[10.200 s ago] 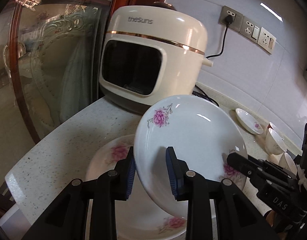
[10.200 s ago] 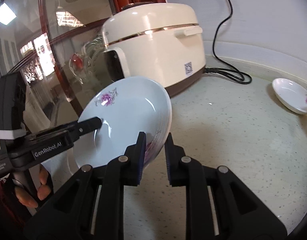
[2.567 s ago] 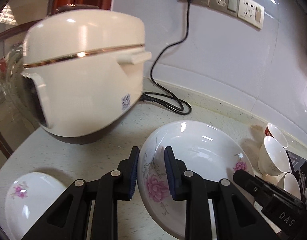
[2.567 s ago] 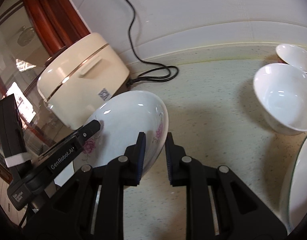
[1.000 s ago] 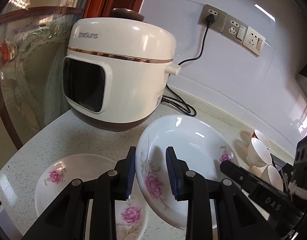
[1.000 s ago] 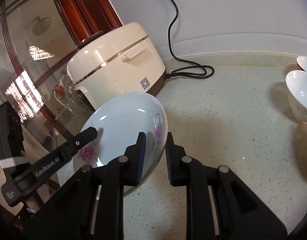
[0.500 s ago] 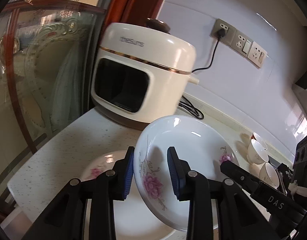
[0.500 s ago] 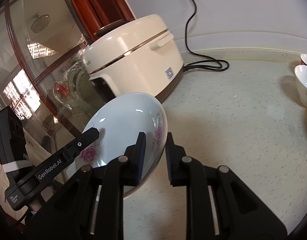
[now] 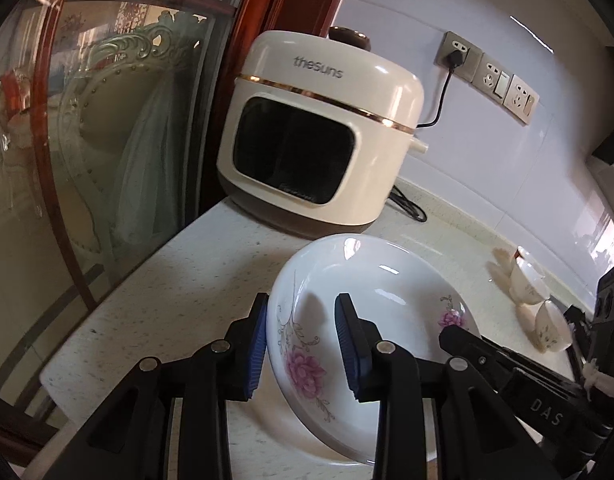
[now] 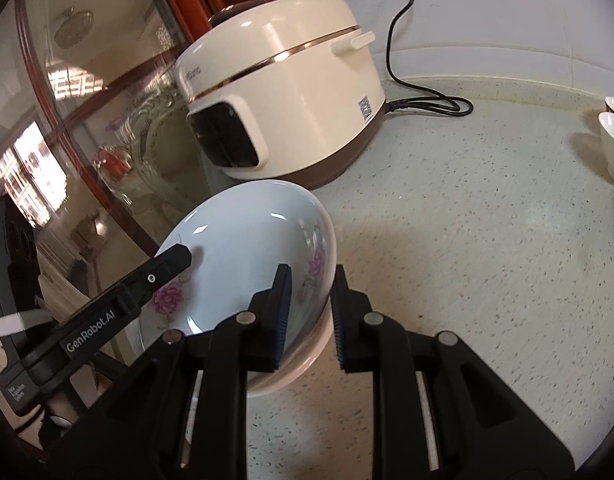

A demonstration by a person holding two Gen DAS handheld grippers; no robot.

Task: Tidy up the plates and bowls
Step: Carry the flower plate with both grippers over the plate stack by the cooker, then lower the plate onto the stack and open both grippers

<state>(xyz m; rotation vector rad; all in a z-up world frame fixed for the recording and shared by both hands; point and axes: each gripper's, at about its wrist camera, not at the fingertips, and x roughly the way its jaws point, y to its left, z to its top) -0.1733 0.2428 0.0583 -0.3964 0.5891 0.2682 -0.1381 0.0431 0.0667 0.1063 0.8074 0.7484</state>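
A deep white plate with pink flowers (image 9: 371, 304) is held tilted between both grippers, just above the counter's left end. My left gripper (image 9: 303, 340) is shut on its near left rim, one blue pad outside and one inside. My right gripper (image 10: 309, 308) is shut on the opposite rim (image 10: 327, 240). Each view also shows the other gripper's finger: the right one (image 9: 467, 340) and the left one (image 10: 171, 264). Under the held plate, the rim of another plate (image 10: 303, 372) peeks out on the counter; the rest of it is hidden.
A cream rice cooker (image 9: 319, 140) stands just behind the plates, its black cord (image 10: 427, 104) trailing along the wall. A glass door with a wooden frame (image 9: 87, 140) borders the counter's left edge (image 9: 119, 300). Small white cups (image 9: 527, 284) sit far right.
Both grippers have carried the flowered plate left, toward the counter's end. The plate on the counter, in plain view a second ago, is now mostly covered by the held one.
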